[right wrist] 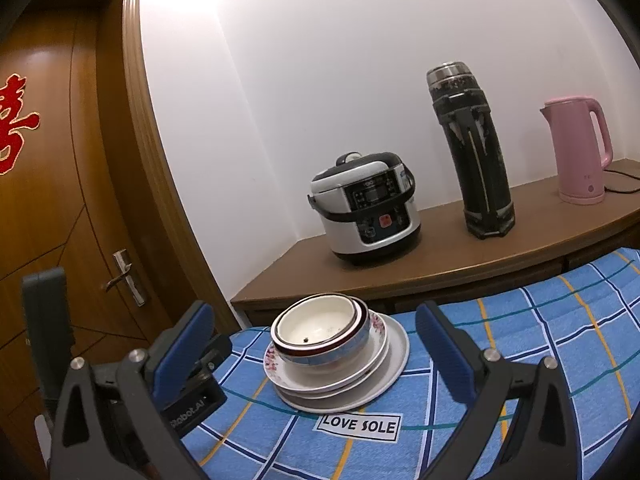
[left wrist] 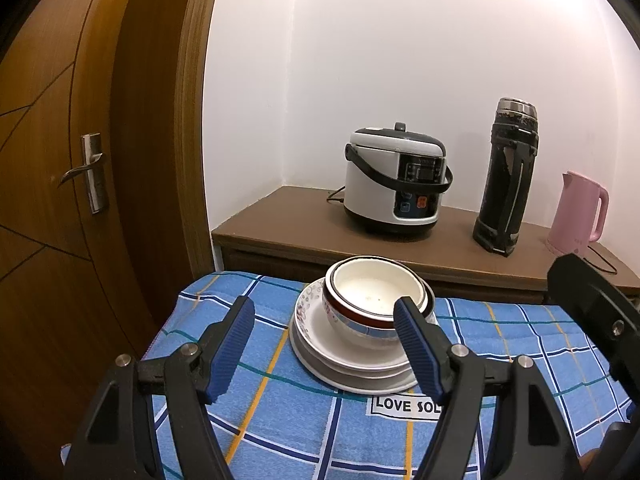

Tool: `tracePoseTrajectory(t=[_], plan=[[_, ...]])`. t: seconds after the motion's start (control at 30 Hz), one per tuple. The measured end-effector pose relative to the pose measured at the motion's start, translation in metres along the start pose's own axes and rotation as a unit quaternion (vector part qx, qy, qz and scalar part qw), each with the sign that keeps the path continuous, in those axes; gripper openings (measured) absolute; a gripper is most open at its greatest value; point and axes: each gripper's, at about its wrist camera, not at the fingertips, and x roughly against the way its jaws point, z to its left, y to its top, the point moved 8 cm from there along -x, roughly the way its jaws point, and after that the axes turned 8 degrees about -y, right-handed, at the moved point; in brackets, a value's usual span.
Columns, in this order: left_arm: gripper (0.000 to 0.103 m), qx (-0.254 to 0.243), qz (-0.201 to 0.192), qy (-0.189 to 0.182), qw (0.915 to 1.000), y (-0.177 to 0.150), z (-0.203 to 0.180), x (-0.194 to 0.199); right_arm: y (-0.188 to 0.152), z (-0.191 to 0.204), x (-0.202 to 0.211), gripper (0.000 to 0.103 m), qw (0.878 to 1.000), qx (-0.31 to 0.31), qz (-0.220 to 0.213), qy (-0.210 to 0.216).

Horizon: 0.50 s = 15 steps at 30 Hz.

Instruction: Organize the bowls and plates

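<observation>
Jaws: both grippers, left [left wrist: 326,346] and right [right wrist: 314,346], spread wide, holding nothing.
Stack: bowls [left wrist: 374,300] nested on plates [left wrist: 352,364], upright, dead ahead.
Nearer: left gripper, seemingly.

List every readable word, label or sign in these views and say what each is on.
"LOVE SOLE": white label on the blue checked cloth, in front of the plates.
"LOVE SOL": the same label in the left view, cut off by the left claw.
Red character: door decoration, partly out of frame.
Lettering on the left claw: blurred.
Rice cooker panel: too small.
</observation>
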Motion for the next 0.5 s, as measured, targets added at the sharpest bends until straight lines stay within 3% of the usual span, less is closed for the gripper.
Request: tracePoseTrajectory(t=[0.5], plan=[[0.074, -0.003, 0.001, -0.001, 1.0, -0.0011, -0.0054, -0.0007, 0.0017, -0.0068, 0.0024, 0.103, 1.0, 0.0, 0.001, -0.011]])
